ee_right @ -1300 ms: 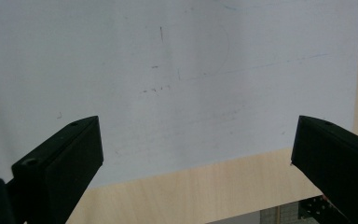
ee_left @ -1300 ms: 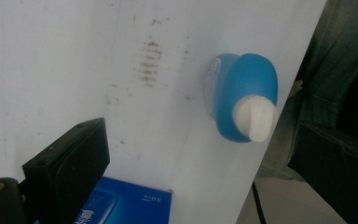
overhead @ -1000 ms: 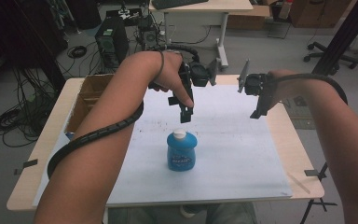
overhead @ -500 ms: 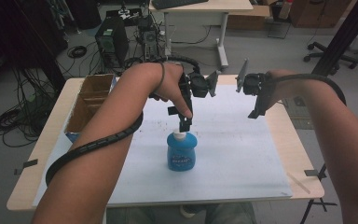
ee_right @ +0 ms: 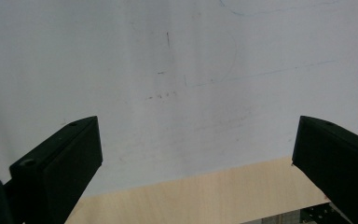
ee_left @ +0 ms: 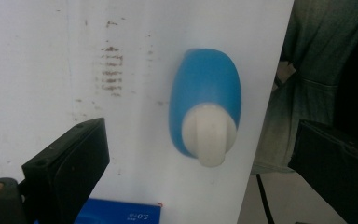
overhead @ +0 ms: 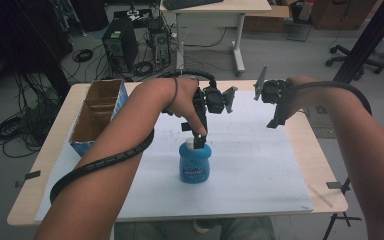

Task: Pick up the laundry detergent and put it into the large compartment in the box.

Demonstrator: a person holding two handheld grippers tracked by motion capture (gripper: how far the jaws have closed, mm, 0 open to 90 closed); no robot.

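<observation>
A squat blue bottle [overhead: 195, 165] with a white cap [overhead: 194, 144] stands upright on the white sheet [overhead: 260, 160] near the table's middle. My left gripper [overhead: 194, 131] points straight down just above the cap. In the left gripper view its jaws stand wide apart, with the white cap [ee_left: 208, 135] and blue body [ee_left: 205, 79] between them and apart from both; the left gripper [ee_left: 200, 163] is open. My right gripper [overhead: 275, 117] hovers over the sheet's far right. In the right gripper view this gripper [ee_right: 196, 158] is open above bare white sheet [ee_right: 177, 70].
An open cardboard box [overhead: 96, 112] with a blue side sits at the table's left; a blue printed edge [ee_left: 116, 214] lies low in the left gripper view. The wooden table [overhead: 55, 150] frames the sheet, and its right edge [ee_right: 214, 196] lies near my right gripper.
My left gripper has come down and toward the person, from over the sheet behind the bottle to just above its cap. The right gripper has barely moved.
</observation>
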